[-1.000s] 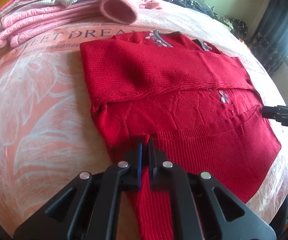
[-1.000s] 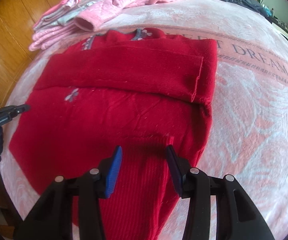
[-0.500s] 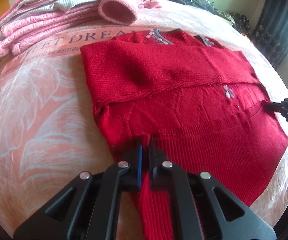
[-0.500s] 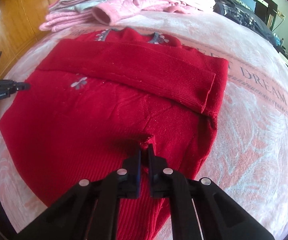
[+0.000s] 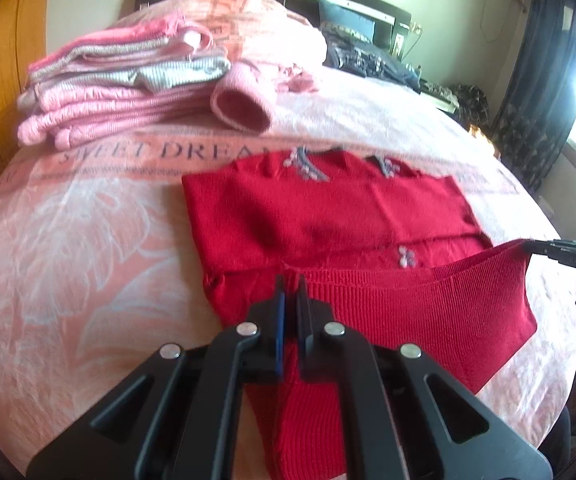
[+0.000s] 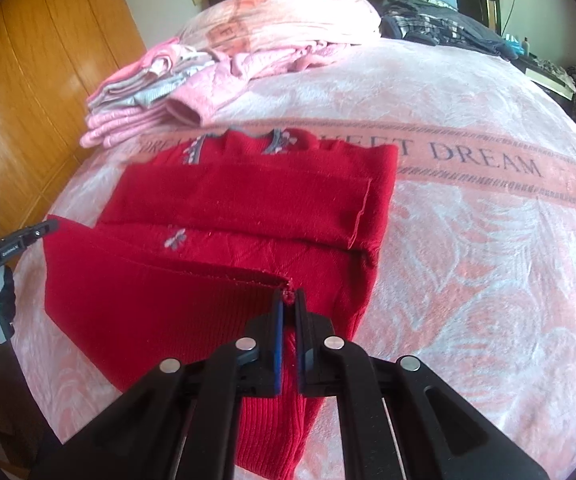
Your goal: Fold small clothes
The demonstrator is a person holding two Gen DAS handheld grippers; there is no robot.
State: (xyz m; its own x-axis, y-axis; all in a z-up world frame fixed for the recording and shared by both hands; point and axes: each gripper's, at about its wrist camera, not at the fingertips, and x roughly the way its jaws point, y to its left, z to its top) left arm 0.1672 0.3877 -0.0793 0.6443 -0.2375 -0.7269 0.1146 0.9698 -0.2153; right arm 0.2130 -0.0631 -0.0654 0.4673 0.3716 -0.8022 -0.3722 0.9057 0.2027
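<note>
red sweater [image 5: 328, 216] flat on the bed [image 5: 87, 240], neck toward the headboard | left hand-held gripper [image 5: 291, 280] and right hand-held gripper [image 6: 289, 295] each clamp a hem corner, lifted | hem's long axis spans both; collar lies straight ahead, equally near.

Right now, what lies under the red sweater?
Under the red sweater lies the pink blanket printed SWEET DREAM; part of the lettering is covered. Both grippers, left and right, lift its ribbed hem, and anything beneath stays hidden.
</note>
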